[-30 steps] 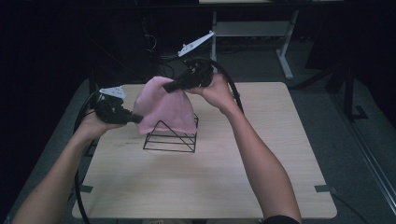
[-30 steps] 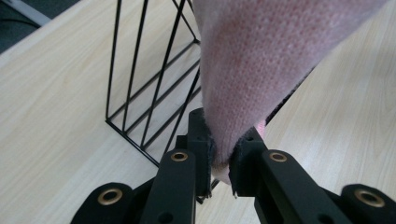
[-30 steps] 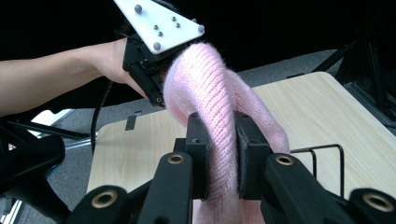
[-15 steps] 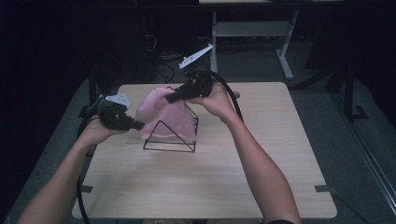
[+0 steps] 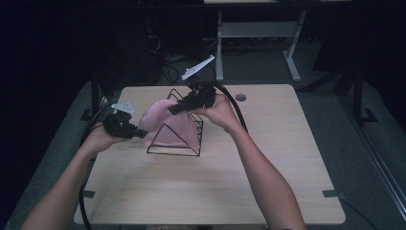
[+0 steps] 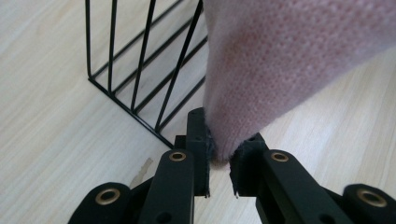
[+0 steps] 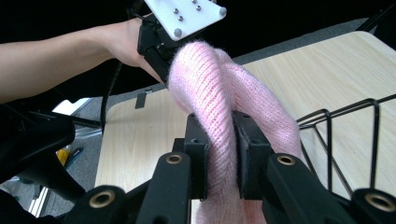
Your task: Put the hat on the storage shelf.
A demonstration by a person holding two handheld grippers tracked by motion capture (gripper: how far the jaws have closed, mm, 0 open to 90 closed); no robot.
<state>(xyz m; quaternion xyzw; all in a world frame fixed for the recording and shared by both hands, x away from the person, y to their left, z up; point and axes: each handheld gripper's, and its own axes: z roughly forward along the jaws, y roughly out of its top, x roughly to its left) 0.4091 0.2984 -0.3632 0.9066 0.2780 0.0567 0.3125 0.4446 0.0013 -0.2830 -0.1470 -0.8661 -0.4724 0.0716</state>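
While looking down from the high view: counting one pink knit cloth point(image 5: 165, 125), one black wire rack point(image 5: 177, 139), one table point(image 5: 268, 182), two grippers. Draping over the rack, left of the table's middle, the cloth. Pinching its left edge, the left gripper point(image 5: 141, 133); clamping its far top edge, the right gripper point(image 5: 172, 109). Lying bare to the near and right, wide open tabletop; standing beyond the far edge, a white-legged stand point(image 5: 256, 36) on dark floor.

Looking along the left gripper view: narrowing on a corner of the cloth point(image 6: 280, 60), the left gripper point(image 6: 220, 156), holding it. Standing just left, the rack's wires point(image 6: 140, 70), close enough to be crowding that side.

Looking along the right gripper view: squeezing a thick fold of cloth point(image 7: 219, 107), the right gripper point(image 7: 223, 140). Gripping the same cloth farther off, the left gripper point(image 7: 161, 53); rising at the right, the rack point(image 7: 345, 135).
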